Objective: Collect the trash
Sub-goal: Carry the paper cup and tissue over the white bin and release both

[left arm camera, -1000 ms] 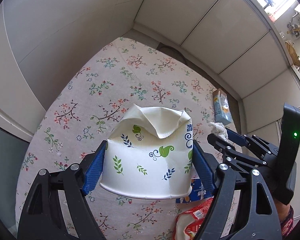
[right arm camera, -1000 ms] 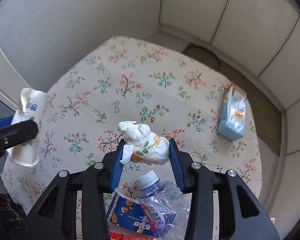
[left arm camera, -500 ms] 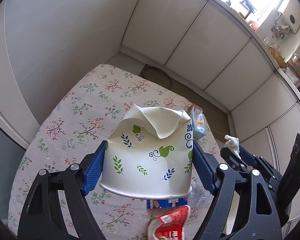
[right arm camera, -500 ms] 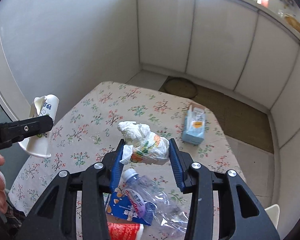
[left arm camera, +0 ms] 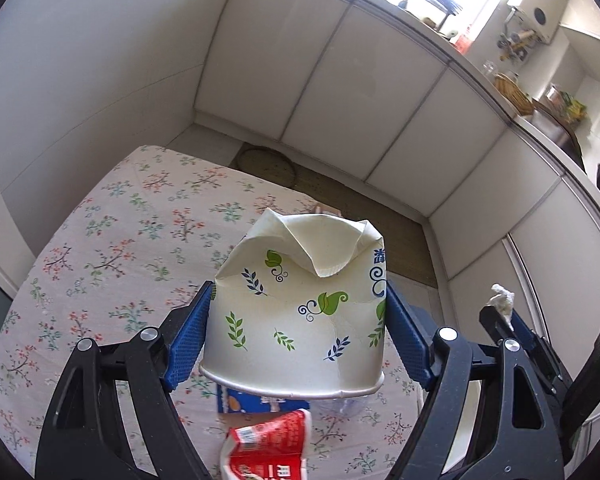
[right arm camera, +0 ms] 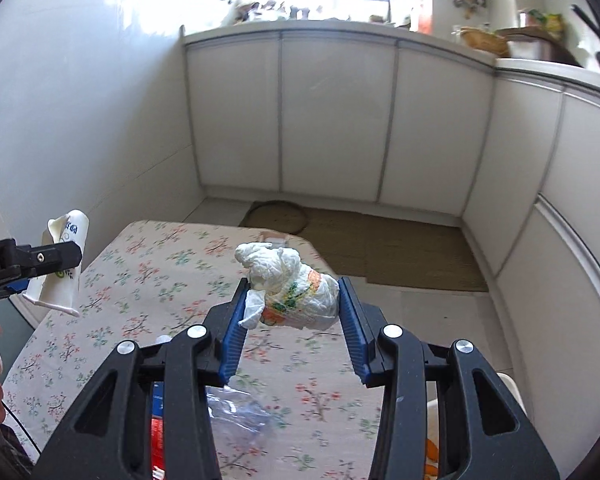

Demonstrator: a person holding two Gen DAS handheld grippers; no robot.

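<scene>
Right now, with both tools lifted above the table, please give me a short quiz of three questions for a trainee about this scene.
1. True or false: the left tool is empty.
2. What does the right tool hold?
A. a plastic bottle
B. a crumpled tissue wad
C. a red wrapper
3. Fill in: the table is covered with a ______ tablecloth.

Key
1. False. It is closed on a crushed paper cup, held base toward the camera.
2. B. The crumpled tissue wad sits between its blue pads; the red wrapper lies on the table.
3. Floral.
</scene>
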